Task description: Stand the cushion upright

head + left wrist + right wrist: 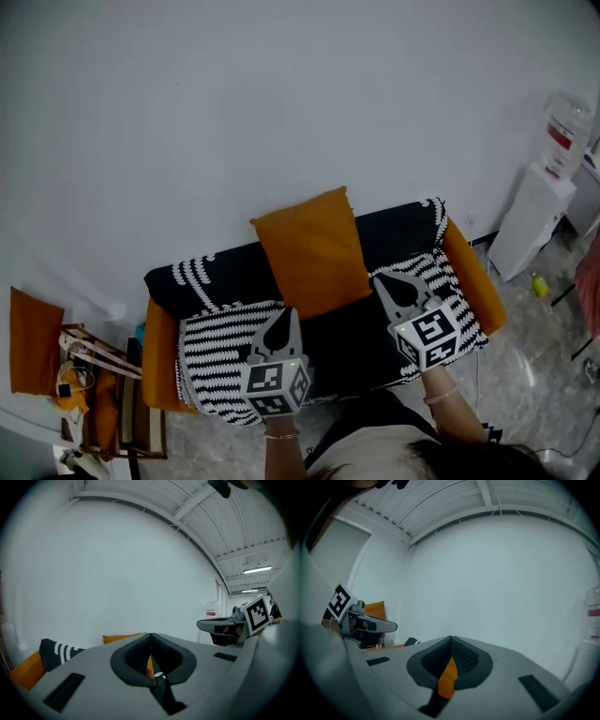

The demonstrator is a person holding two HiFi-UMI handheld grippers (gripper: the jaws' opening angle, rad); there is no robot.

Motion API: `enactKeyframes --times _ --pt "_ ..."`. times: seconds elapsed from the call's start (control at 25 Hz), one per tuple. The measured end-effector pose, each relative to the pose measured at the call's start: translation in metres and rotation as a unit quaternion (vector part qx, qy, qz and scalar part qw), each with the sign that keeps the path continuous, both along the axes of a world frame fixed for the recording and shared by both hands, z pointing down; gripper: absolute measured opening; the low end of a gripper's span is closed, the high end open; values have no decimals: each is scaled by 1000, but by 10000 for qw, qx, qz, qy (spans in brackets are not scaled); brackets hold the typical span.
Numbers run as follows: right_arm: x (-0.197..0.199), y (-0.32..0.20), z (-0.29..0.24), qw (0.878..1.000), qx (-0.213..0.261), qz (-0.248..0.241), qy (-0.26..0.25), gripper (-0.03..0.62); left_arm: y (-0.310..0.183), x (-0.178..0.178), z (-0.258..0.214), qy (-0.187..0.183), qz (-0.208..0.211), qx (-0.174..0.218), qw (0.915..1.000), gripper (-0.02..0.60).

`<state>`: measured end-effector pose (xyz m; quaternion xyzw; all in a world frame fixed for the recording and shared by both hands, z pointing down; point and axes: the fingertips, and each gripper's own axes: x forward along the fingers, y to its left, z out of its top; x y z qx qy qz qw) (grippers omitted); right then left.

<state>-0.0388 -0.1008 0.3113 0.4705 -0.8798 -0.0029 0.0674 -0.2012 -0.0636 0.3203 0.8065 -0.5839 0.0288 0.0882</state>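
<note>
Nearest us, our left gripper (pixel 283 313) and right gripper (pixel 379 277) are both pinched tight on the orange cushion (pixel 314 251), one at each lower corner, with orange fabric showing between the jaws. The cushion stands upright between and just beyond the grippers, leaning against the back of the sofa (pixel 217 274) beneath them.

A white wall (pixel 281 94) closes off the space right behind the sofa (pixel 216 272), and an orange cushion (pixel 314 253) leaning on the backrest fills its middle, with the left gripper (pixel 281 317) and right gripper (pixel 380 278) at the cushion's lower corners. The dark seat (pixel 352 342) in front lies open between the left armrest (pixel 159 361) and right armrest (pixel 473 277). On the floor a cluttered rack (pixel 103 375) crowds the sofa's left end, and a water dispenser (pixel 530 220) stands apart to the right.
</note>
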Motion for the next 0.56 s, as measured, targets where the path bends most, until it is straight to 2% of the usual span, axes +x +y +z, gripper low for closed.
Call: enactKeyframes --times 0.56 --pt "-1 -13 4 9999 -29 91 103 6 -18 -4 2 135 61 22 9999 20"
